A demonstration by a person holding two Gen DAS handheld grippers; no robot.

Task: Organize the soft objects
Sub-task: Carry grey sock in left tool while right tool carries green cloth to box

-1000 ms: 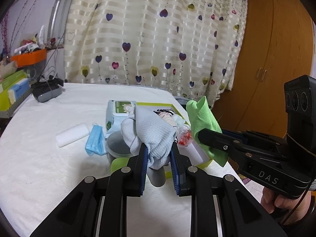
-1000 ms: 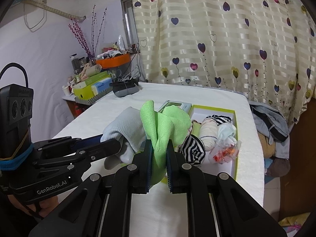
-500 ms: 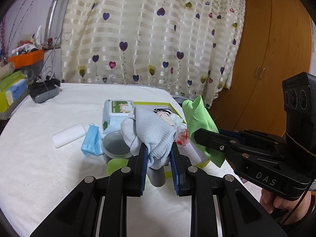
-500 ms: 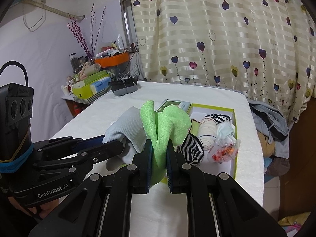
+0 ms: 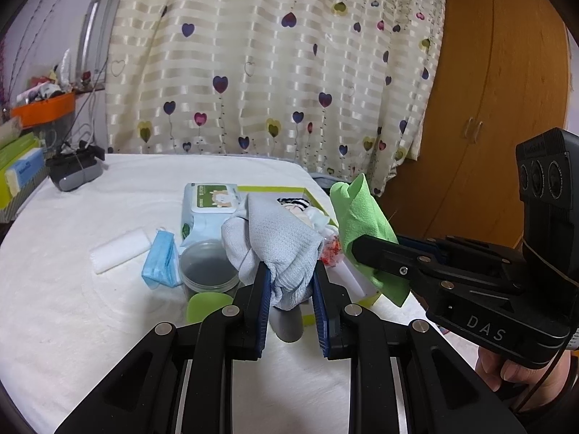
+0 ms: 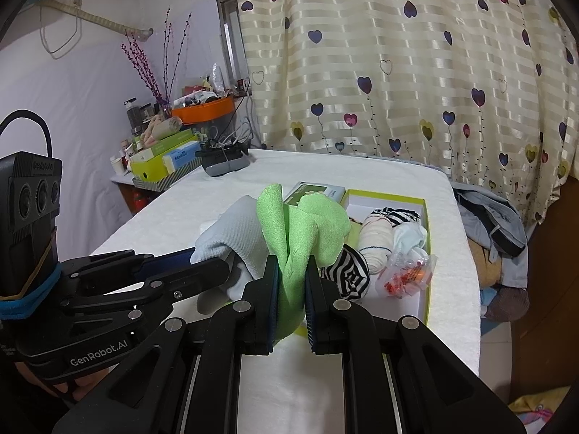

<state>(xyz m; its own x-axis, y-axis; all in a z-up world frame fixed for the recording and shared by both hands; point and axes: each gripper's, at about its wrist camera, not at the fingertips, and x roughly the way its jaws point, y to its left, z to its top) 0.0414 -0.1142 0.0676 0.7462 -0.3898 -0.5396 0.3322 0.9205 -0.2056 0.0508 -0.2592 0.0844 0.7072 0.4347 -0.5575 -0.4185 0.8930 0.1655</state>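
My left gripper (image 5: pixel 289 271) is shut on a pale blue-grey sock (image 5: pixel 278 242), held above the white table. In the right wrist view the same sock (image 6: pixel 235 231) shows at the left, pinched in the left gripper (image 6: pixel 213 264). My right gripper (image 6: pixel 291 271) is shut on a bright green cloth (image 6: pixel 300 224), which hangs beside the sock. That green cloth (image 5: pixel 362 224) also appears at the right of the left wrist view. Behind both lies a green-rimmed box (image 6: pixel 427 253) holding rolled socks: a striped one (image 6: pixel 347 271), a cream one (image 6: pixel 376 238) and a white one (image 6: pixel 409 238).
On the table (image 5: pixel 72 307) lie a white roll (image 5: pixel 121 249), a blue face mask (image 5: pixel 161 260), a clear round tub (image 5: pixel 210 271) with its green lid (image 5: pixel 208 305) and a wipes pack (image 5: pixel 210 206). A heart-print curtain (image 5: pixel 271 72) hangs behind. Clothes (image 6: pixel 495 224) pile past the table's right edge.
The left wrist view has shifted slightly, so the table objects sit a little further left and lower. Both grips are unchanged.
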